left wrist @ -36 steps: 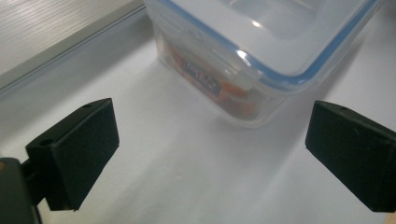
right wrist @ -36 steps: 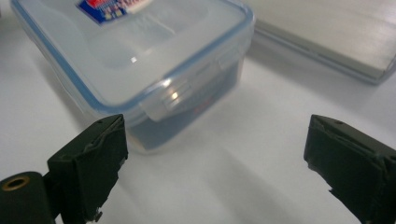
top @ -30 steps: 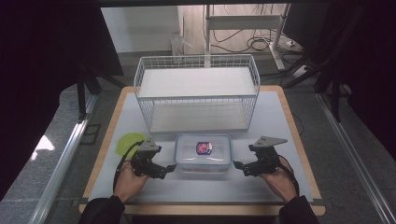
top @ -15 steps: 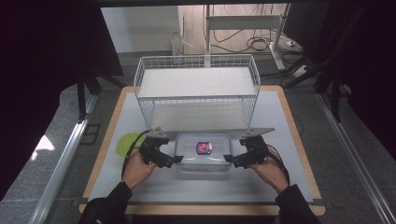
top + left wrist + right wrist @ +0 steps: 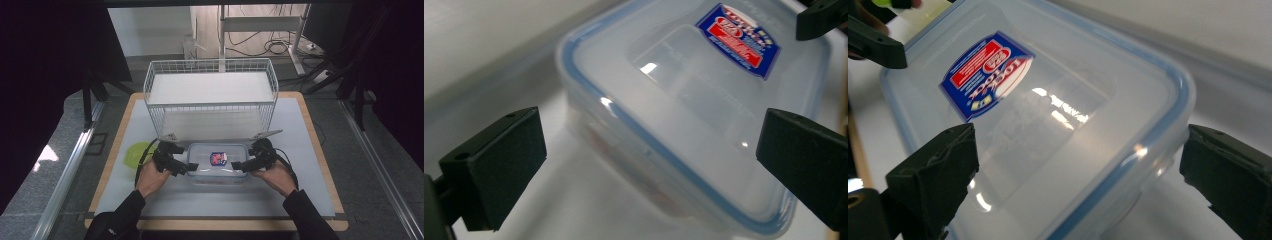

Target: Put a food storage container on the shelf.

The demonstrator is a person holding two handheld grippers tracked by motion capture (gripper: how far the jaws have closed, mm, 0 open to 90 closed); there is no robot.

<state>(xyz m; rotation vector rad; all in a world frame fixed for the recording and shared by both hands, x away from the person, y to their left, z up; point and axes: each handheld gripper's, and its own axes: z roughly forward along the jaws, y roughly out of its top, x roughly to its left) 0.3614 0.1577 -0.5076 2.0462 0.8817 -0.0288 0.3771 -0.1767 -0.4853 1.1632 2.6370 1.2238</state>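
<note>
**Two open grippers flank one clear container**

Our left gripper (image 5: 181, 167) and right gripper (image 5: 240, 165) both stand released, jaws spread wide, one at each short end of the container (image 5: 218, 163). In the left gripper view the box (image 5: 694, 125) lies between the two black jaws without either pad pressing on it; the right gripper view shows the same, the container (image 5: 1048, 130) sitting in the gap.

The container is a clear rectangular plastic box with rounded corners, a see-through lid edged by a blue seal, and a blue-and-red label (image 5: 218, 158) on top. It rests on the white table (image 5: 300, 200), just in front of the white wire basket (image 5: 210, 97).

Our left hand (image 5: 150, 177) and right hand (image 5: 275, 175) come in from the near edge, dark sleeves behind them, each gripper angled inward toward the box.

We count one container, one label, one basket, two grippers, and one yellow-green round object (image 5: 136, 152) at the left, partly behind the left gripper.
</note>
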